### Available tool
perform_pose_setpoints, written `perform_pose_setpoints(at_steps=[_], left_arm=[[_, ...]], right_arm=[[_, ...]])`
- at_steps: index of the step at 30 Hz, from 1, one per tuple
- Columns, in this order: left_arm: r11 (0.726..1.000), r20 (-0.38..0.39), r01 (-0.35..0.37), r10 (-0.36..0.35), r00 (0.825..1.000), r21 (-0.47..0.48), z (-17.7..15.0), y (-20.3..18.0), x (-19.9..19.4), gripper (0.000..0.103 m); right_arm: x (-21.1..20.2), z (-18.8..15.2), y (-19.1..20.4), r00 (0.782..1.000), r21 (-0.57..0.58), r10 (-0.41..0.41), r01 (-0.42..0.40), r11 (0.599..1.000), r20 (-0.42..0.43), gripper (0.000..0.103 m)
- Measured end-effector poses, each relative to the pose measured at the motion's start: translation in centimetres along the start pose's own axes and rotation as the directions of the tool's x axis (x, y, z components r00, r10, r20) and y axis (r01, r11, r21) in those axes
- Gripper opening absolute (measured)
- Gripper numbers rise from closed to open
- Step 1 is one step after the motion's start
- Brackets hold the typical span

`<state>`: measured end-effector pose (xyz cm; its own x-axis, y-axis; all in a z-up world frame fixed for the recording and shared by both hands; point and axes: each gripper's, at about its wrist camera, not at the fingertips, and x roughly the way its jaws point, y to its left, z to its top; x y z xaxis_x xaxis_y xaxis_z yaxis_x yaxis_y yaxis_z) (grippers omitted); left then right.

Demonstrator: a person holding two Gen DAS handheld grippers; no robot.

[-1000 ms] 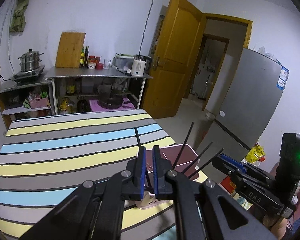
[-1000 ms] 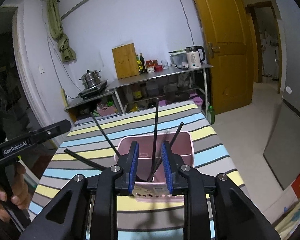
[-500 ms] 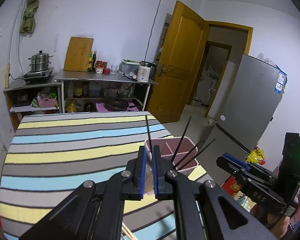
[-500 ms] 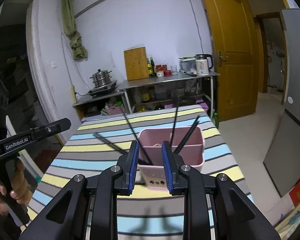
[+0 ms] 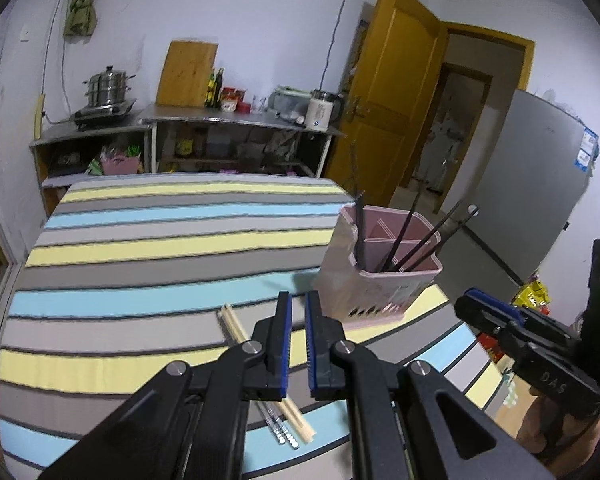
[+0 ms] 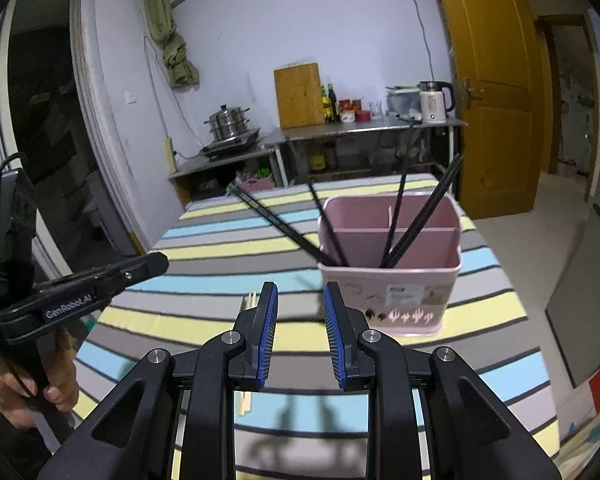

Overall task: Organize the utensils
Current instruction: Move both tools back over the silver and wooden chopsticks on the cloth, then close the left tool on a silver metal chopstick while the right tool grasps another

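A pink utensil holder point(image 5: 374, 280) point(image 6: 392, 288) stands on the striped tablecloth and holds several black chopsticks point(image 5: 404, 236) point(image 6: 400, 216). A pair of wooden chopsticks point(image 5: 236, 326) point(image 6: 249, 302) and a clear, metal-tipped pair point(image 5: 282, 432) lie on the cloth, partly hidden under my left gripper. My left gripper point(image 5: 296, 308) hovers above them, left of the holder, with a narrow gap between the jaws and nothing in it. My right gripper point(image 6: 298, 300) is open and empty, in front of the holder and a little left of it.
The striped table point(image 5: 140, 240) ends just right of the holder, with floor beyond. A steel shelf unit point(image 6: 340, 136) with a pot, a cutting board, bottles and a kettle lines the far wall. A yellow door point(image 5: 384, 92) and a grey fridge point(image 5: 528, 184) stand at the right.
Both grippers have drawn back from the holder. My left gripper has let go of the black chopstick, which now stands in the holder. The chopsticks on the cloth have come into view.
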<state>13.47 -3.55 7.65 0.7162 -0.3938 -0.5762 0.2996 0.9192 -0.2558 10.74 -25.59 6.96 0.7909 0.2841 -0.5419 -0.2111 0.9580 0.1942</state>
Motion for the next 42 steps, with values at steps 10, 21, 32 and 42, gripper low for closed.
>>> perform_pose_setpoints(at_steps=[10,21,32,42], left_arm=[[0.998,-0.083,-0.038,0.034,0.996,-0.049,-2.9,2.0,3.0,0.007],[0.986,-0.21,-0.091,0.06,0.976,-0.142,-6.7,5.3,8.8,0.02],[0.984,-0.23,-0.149,0.123,0.965,-0.096,-7.5,4.9,12.2,0.02],[0.982,-0.225,-0.185,0.17,0.959,-0.047,-7.6,4.4,12.0,0.017]], right_arm=[[2.9,-2.2,0.8,0.996,-0.007,0.032,-0.033,0.999,-0.078,0.025],[6.9,-4.7,0.5,0.982,0.005,0.063,-0.064,0.998,-0.177,0.025],[8.6,-5.2,-0.2,0.974,0.017,0.066,-0.064,0.998,-0.215,0.025],[8.8,-5.3,-0.1,0.971,0.025,0.075,-0.071,0.997,-0.229,0.025]])
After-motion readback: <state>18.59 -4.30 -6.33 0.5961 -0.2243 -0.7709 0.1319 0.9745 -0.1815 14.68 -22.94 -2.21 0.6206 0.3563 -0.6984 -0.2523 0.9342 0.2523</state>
